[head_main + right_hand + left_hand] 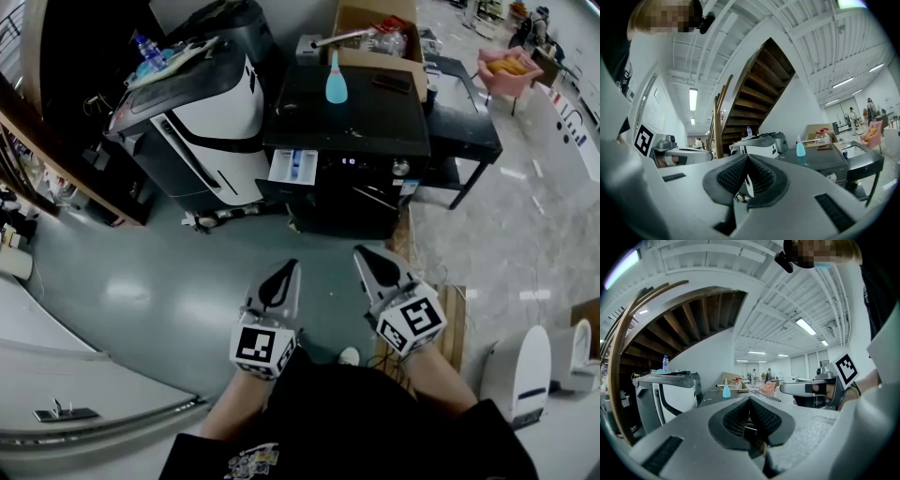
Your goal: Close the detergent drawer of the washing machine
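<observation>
Detergent drawer [292,167] hangs open; left gripper [287,269], right gripper [362,254] closed, empty

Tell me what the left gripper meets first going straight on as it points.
Probably the open detergent drawer of the washing machine; the way to it looks free, though height is hard to judge.

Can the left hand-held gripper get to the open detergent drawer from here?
Probably yes, after moving closer: the shut, empty left hand-held gripper faces the open detergent drawer with only floor between them.
</observation>
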The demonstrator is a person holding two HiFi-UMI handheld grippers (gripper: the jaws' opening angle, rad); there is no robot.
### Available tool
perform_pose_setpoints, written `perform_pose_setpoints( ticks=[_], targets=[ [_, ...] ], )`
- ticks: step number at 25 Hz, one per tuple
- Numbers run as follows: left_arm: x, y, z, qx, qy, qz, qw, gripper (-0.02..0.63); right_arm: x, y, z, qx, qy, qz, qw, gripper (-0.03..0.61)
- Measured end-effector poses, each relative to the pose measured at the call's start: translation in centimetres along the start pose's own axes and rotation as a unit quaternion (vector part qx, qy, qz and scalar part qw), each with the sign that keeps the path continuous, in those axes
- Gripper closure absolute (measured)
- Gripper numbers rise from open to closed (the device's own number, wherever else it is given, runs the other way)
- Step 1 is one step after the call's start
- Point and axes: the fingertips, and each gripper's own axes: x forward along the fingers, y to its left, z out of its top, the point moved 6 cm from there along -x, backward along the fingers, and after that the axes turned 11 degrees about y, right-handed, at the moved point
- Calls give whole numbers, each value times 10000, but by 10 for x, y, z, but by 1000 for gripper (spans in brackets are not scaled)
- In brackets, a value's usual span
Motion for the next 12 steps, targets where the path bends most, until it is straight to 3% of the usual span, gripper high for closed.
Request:
perform_pose_setpoints(
  ticks=[12],
  targets=[
    [3,76,7,91,-43,-65,9999,609,63,17,20,-39,-65,-160,9998,557]
  ],
)
